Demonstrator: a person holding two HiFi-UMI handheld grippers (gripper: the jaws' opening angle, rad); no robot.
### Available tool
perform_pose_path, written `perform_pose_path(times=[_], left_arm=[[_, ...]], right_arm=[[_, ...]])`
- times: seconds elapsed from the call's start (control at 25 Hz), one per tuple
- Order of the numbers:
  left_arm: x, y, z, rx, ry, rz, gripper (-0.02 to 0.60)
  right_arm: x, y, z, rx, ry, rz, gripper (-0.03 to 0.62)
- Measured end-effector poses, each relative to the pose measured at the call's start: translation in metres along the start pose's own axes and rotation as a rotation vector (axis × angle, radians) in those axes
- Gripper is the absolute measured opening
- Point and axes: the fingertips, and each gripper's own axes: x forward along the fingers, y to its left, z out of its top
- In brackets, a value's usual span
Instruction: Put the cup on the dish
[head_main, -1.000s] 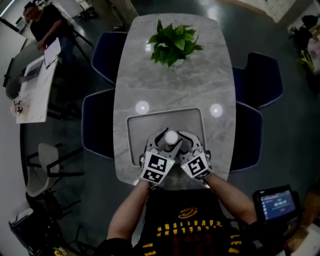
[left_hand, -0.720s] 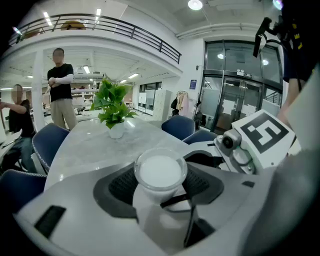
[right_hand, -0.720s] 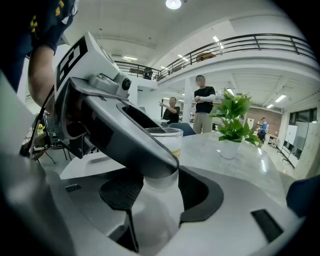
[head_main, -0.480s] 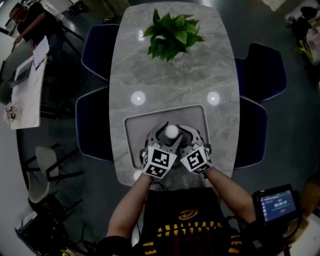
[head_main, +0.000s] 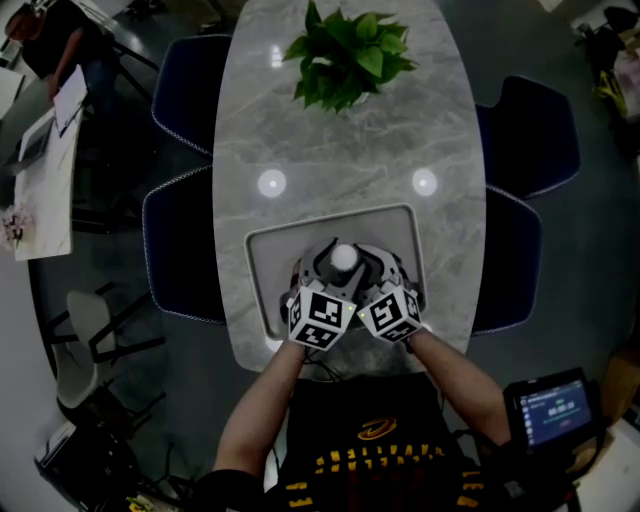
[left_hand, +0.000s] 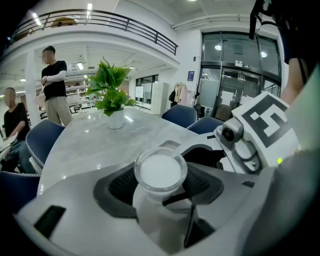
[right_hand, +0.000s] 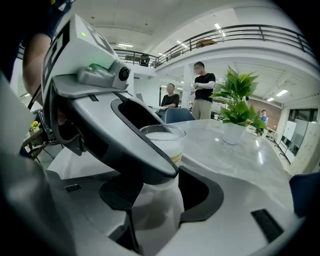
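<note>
Cup (head_main: 343, 257) placement looks like the step in hand: on the marble tabletop (head_main: 340, 150) the grey dish (head_main: 405, 228) lies at your near end, with bare stone beyond it up to the plant (head_main: 345, 55). The cup sits over the dish's middle, well inside its raised rim. Your left gripper (left_hand: 160, 187) and right gripper (right_hand: 155, 192) both have fingers (left_hand: 117, 187) clamped on its sides. You can't tell if its base touches, so set it level, then spread them outward.
</note>
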Motion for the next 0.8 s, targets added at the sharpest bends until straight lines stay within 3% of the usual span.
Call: perform_pose_path(times=[0.48, 0.8], left_arm=[[0.01, 0.005, -0.014, -0.029, 0.016, 0.0, 0.264], [0.011, 0.006, -0.016, -0.003, 0.024, 0.009, 0.264]], right_arm=[[0.012, 0.002, -0.014, -0.013, 0.048, 0.018, 0.221], [0.015, 0.004, -0.015, -0.008, 0.044, 0.023, 0.221]])
